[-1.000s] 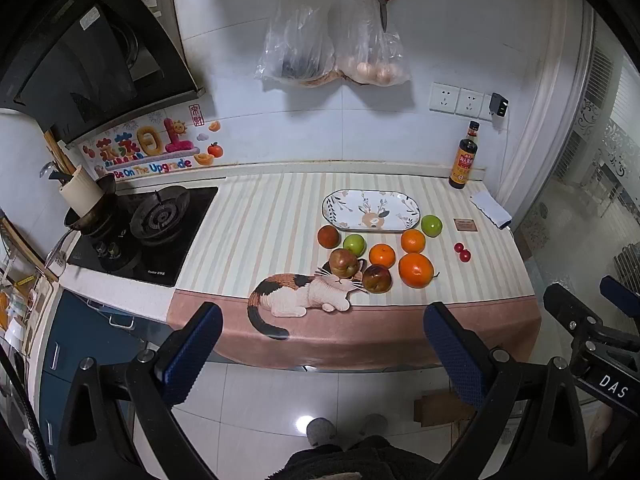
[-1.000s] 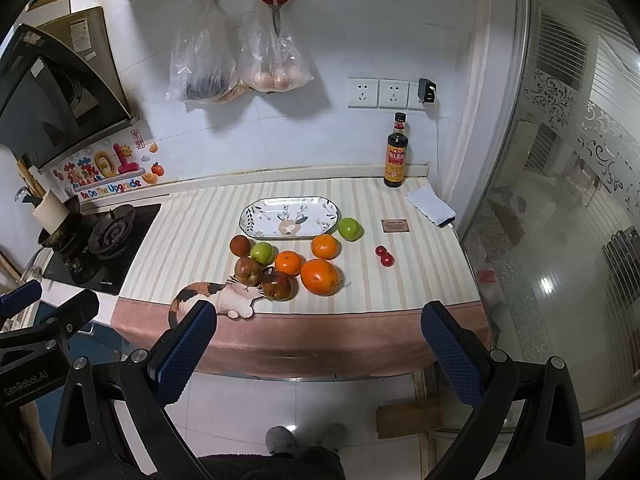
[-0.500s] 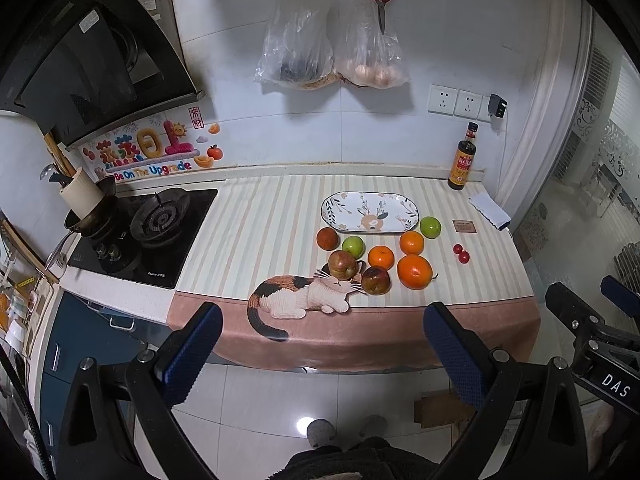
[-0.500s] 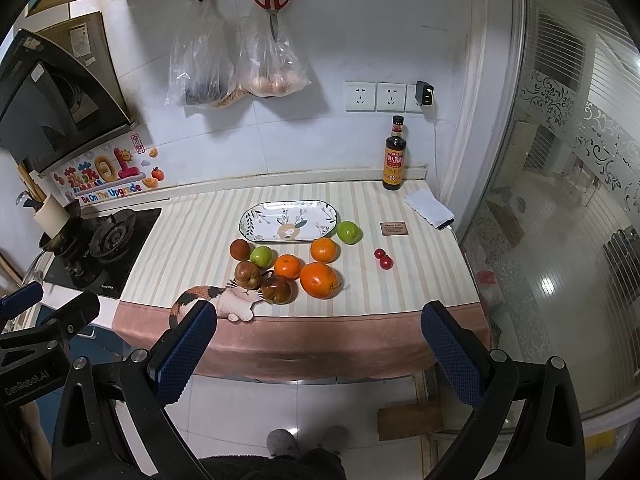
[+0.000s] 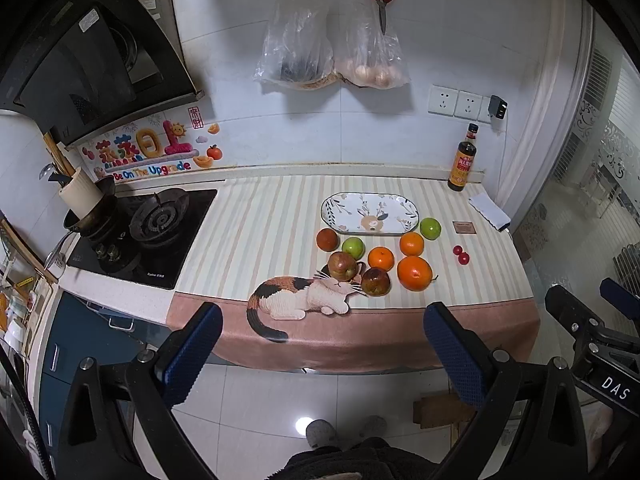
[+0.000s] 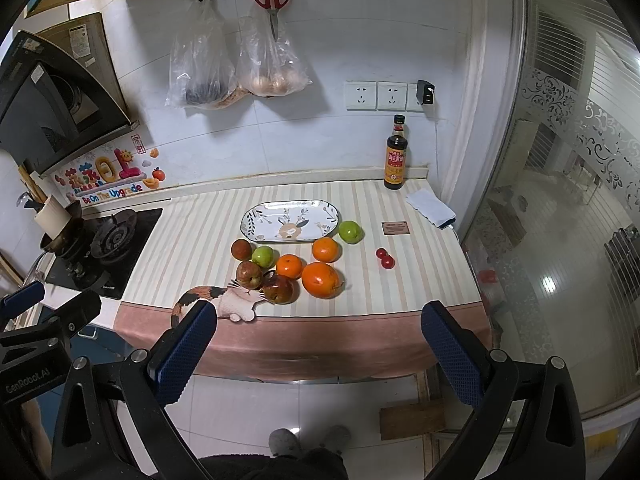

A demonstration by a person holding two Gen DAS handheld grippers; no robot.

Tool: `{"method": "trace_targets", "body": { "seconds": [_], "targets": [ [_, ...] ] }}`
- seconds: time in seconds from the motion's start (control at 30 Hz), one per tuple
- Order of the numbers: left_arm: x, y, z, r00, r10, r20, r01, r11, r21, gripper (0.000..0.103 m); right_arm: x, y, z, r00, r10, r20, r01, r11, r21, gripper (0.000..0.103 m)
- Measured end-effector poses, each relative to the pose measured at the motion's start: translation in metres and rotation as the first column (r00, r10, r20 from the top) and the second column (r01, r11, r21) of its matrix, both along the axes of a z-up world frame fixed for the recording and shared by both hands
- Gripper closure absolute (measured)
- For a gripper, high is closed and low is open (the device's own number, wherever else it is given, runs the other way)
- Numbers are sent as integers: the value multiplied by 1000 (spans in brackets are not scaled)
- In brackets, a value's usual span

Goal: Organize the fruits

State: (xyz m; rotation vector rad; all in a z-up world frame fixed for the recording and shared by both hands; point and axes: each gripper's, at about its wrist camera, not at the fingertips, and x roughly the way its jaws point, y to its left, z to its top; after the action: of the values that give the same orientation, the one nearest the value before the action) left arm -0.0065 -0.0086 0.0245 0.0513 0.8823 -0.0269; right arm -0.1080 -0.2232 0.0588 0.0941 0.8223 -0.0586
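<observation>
A patterned oval plate [image 5: 370, 213] [image 6: 291, 220] lies bare on the striped counter cloth. In front of it sits a cluster of fruit: a large orange [image 5: 414, 273] [image 6: 322, 280], two smaller oranges [image 5: 380, 258] [image 5: 411, 243], two green apples [image 5: 352, 247] [image 5: 430, 228], two red apples [image 5: 342, 265] [image 5: 375, 282], a dark round fruit [image 5: 327, 239] and two cherry tomatoes [image 5: 461, 255] [image 6: 385, 258]. My left gripper [image 5: 320, 350] and right gripper [image 6: 318, 346] both hang open over the floor, well short of the counter edge, holding nothing.
A gas hob [image 5: 154, 226] with a pot [image 5: 94, 210] is at the left. A sauce bottle [image 6: 396, 156], a folded cloth [image 6: 431, 208] and a small brown card [image 6: 396, 228] sit at the back right. Plastic bags [image 5: 332, 52] and scissors hang on the wall. A person's slippers [image 5: 344, 432] show below.
Both views have shifted slightly closer to the counter. The fruit and plate have not moved, and both grippers stay open.
</observation>
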Motion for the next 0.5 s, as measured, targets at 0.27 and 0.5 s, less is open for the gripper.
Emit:
{"method": "trace_targets", "body": {
  "seconds": [0.27, 0.5],
  "targets": [
    [0, 1, -1, 1000, -1, 0, 1, 1000, 0, 0, 2, 3, 1, 1000, -3, 0, 3, 1000, 10, 0],
    [9, 2, -5, 1000, -20, -5, 20, 1000, -6, 0, 10, 6, -3, 1000, -29, -11, 29, 999, 38, 0]
  ]
}}
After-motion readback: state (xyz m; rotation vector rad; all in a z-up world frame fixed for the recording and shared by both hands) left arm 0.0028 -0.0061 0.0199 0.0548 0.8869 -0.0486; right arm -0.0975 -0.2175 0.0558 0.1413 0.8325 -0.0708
